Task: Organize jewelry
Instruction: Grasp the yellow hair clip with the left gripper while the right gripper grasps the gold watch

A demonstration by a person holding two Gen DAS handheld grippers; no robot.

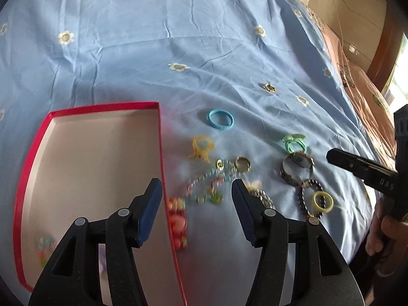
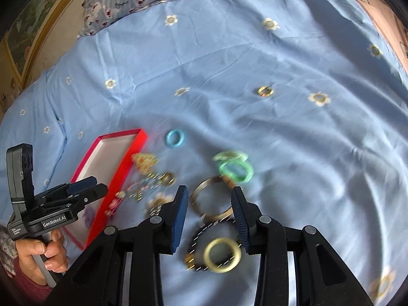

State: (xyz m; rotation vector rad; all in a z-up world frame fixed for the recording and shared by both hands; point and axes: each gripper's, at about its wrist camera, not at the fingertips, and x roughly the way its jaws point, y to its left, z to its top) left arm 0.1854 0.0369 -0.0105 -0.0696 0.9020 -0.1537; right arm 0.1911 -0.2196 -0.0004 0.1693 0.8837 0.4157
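Both hand-held grippers open, empty, above the bed (image 1: 178, 38).
Left hand-held gripper (image 1: 197, 187) straddles the box (image 1: 160, 153) rim; jewelry (image 1: 211, 181) lies right of the box; right hand-held gripper (image 2: 210, 196) hangs over the bangle (image 2: 204, 204).

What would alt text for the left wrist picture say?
An open left gripper hovers over a red box and scattered jewelry on a blue flowered bedsheet: a blue ring, yellow clip, beaded bracelets.
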